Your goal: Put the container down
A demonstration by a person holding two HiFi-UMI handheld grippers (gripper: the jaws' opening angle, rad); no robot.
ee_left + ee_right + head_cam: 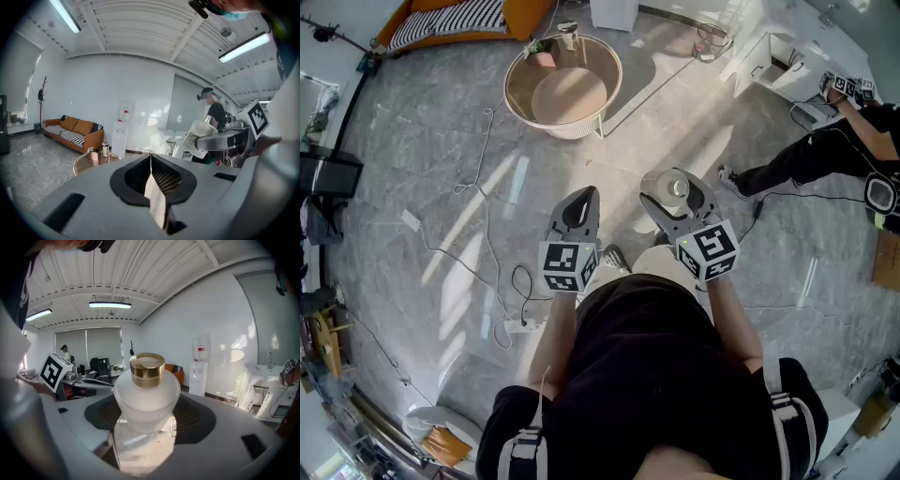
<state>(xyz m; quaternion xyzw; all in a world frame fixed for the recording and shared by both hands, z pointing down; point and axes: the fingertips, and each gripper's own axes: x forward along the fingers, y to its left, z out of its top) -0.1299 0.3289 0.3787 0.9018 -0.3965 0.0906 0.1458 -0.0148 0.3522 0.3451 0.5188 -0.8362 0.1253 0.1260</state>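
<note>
The frosted white, gold-capped glass container (146, 394) is clasped above the grey floor (441, 187) in the wide-spread right gripper (145, 446), the left gripper (151, 176) is closed, and setting-down is judged not yet done.

An office lounge: sofa (78, 133), water dispenser (198, 373), desks (92, 383).

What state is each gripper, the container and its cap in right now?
container: upright, held off the floor, not yet set down.
gold cap: on the container.
right gripper: closed on the container.
left gripper: jaws together.
</note>
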